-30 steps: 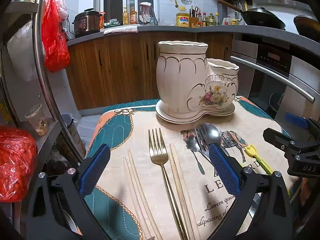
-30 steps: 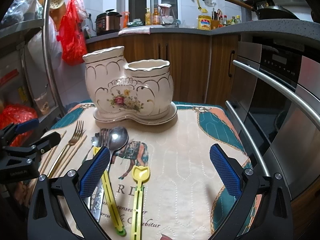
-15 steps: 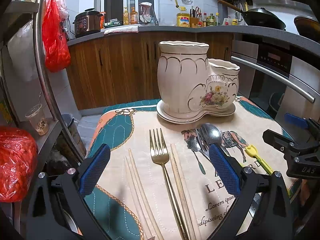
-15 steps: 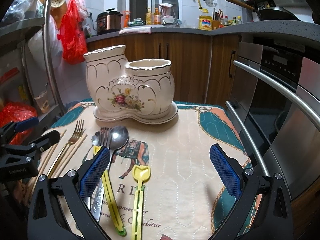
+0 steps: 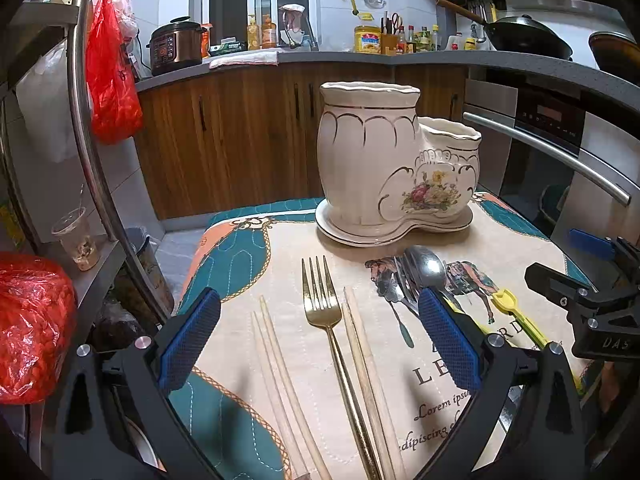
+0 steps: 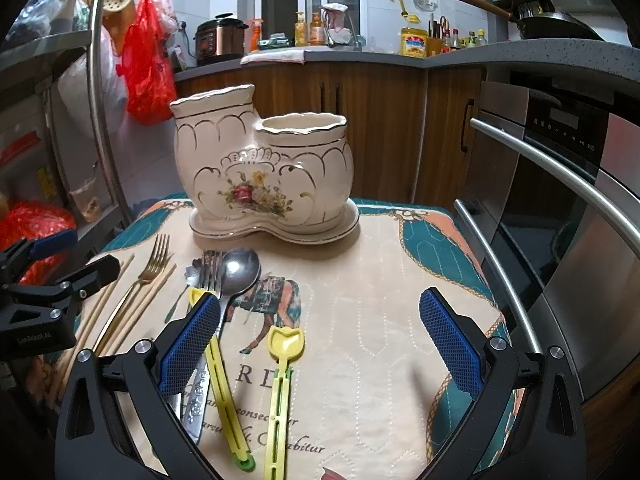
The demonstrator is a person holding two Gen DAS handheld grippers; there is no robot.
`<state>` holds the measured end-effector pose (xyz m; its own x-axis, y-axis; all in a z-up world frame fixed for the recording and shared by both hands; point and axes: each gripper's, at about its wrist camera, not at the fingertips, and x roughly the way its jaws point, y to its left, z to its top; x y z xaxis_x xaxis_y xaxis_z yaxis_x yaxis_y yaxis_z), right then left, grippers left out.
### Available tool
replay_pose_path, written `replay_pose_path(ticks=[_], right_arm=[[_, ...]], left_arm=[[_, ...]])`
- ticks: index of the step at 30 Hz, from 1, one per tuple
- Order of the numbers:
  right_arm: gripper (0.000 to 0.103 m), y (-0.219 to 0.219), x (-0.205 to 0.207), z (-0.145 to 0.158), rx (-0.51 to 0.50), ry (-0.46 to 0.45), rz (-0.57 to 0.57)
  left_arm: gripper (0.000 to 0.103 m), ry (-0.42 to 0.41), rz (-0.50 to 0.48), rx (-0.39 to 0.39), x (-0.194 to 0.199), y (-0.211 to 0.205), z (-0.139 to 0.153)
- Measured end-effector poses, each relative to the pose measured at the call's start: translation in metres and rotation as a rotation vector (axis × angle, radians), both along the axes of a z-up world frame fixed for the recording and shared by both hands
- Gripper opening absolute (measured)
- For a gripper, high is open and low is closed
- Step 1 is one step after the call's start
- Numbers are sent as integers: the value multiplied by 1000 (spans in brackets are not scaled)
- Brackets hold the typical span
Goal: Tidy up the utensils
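The gold fork [image 5: 328, 320] lies lengthwise between the spread fingers of the left gripper [image 5: 320, 344], tines pointing ahead toward the ceramic holder [image 5: 384, 168]. The right gripper [image 6: 320, 344] also gapes, empty, over the quilted mat [image 6: 384, 280], with kitchen cabinets [image 5: 240, 128] beyond.

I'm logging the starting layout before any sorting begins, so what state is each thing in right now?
Left gripper: open, empty, above the gold fork.
Right gripper: open, empty.
Ceramic holder: upright on its saucer, no utensils showing above its rims.
Gold fork: flat on the mat, between chopsticks.
Chopsticks: lying flat.
Silver spoon: flat, bowl up.
Silver fork: flat beside the spoon.
Yellow plastic utensils: lying flat.
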<state>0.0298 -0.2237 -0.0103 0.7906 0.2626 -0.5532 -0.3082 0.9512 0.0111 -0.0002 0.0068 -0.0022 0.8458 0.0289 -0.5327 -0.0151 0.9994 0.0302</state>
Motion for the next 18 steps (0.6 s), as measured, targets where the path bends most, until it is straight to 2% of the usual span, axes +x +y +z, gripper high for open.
replay_pose_path(ticks=[18], right_arm=[[99, 1, 0, 0, -3, -1, 0]], left_arm=[[98, 0, 0, 3, 0, 0, 0]])
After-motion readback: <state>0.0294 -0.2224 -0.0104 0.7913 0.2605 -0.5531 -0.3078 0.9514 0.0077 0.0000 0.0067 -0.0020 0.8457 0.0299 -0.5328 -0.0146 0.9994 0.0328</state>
